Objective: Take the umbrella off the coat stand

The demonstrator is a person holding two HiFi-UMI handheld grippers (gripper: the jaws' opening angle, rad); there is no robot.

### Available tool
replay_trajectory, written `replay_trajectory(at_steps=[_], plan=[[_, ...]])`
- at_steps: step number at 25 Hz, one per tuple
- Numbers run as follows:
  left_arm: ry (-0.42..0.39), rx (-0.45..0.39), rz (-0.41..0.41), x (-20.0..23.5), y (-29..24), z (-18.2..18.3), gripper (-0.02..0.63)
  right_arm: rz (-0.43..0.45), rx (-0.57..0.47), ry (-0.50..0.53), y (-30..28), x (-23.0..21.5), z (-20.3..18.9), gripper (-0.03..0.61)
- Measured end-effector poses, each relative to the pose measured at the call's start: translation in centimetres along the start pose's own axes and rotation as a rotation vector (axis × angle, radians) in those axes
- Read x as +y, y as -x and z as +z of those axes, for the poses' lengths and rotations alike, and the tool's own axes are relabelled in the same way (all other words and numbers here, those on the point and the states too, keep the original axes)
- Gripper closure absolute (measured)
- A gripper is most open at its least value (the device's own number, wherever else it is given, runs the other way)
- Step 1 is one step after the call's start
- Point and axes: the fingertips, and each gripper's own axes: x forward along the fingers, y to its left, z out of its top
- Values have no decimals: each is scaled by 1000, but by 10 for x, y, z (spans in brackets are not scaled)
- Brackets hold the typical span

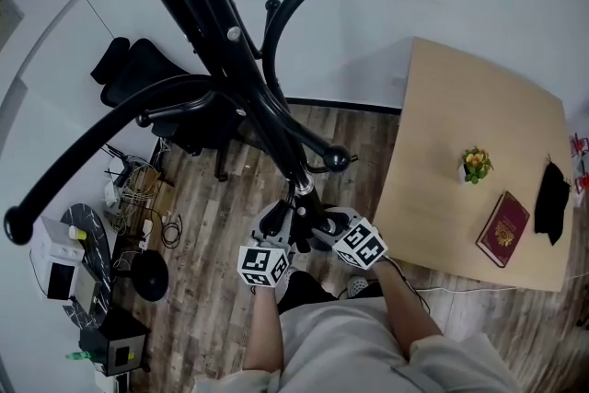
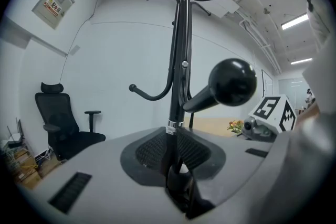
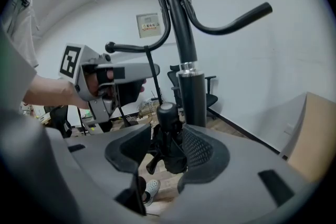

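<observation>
The black coat stand rises from the wood floor with curved hooks; its pole has a silver ring. My left gripper stands level, and its mesh pads sit tight against the pole just under the ring. In the head view both grippers meet at the pole's foot, the left gripper beside the right gripper. The folded black umbrella, with its round handle end up, sits between the pads of my right gripper, in front of the pole.
A ball-tipped hook juts out just above the left gripper. A wooden table at the right holds a small plant, a red booklet and a black item. An office chair and floor clutter lie at the left.
</observation>
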Motion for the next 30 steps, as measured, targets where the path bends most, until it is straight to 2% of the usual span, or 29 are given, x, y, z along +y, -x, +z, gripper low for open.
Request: replay_trajectory(at_steps=[4, 11, 16, 19, 21, 24, 27, 30], plan=[[0, -19, -14, -6, 1, 2, 592, 32, 69, 7, -12, 11, -28, 382], [32, -67, -1, -1, 12, 11, 594, 87, 128, 53, -22, 31, -44, 382], [34, -77, -2, -1, 17, 15, 594, 51, 103, -22, -35, 25, -61, 378], [40, -72, -15, -4, 19, 14, 594, 22, 107, -53, -46, 21, -75, 320], [58, -67, -20, -5, 19, 14, 594, 3, 97, -64, -54, 18, -77, 240], [71, -51, -32, -8, 20, 14, 594, -58, 85, -41, -67, 12, -75, 153], [59, -30, -39, -8, 21, 14, 594, -117, 104, -19, -80, 8, -83, 129], [44, -16, -41, -9, 24, 15, 594, -162, 85, -84, -93, 0, -89, 127]])
